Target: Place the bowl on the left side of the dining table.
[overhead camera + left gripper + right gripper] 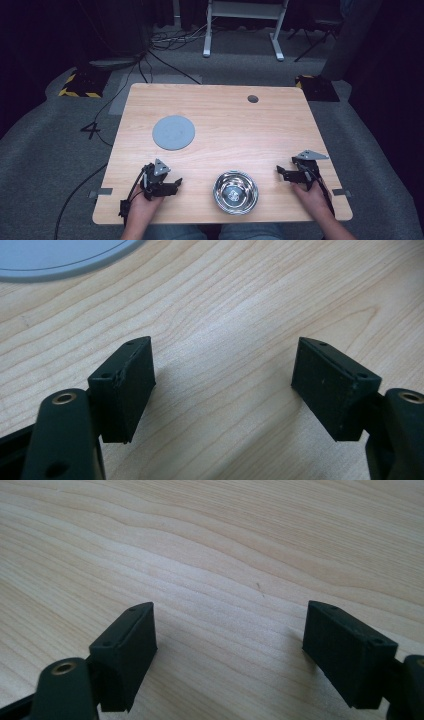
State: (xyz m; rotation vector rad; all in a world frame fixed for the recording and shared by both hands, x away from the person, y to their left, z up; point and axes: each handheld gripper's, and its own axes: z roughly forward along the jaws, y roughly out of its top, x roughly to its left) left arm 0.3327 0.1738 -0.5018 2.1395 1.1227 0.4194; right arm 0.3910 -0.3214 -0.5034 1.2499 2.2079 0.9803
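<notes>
A shiny steel bowl (235, 192) sits near the front edge of the wooden table (225, 125), between my two hands. A flat grey round plate (173, 132) lies left of centre; its rim (60, 260) shows at the top left of the left gripper view. My left gripper (176, 185) rests low at the front left, pointing toward the bowl, open with bare wood between its pads (127, 385). My right gripper (281, 172) rests at the front right, pointing left, also open with nothing between its pads (345, 652).
A small round cable hole (253, 98) sits near the table's far edge. Beyond the table are grey carpet, cables, a white desk frame (245, 25) and yellow-black striped floor plates (80, 87).
</notes>
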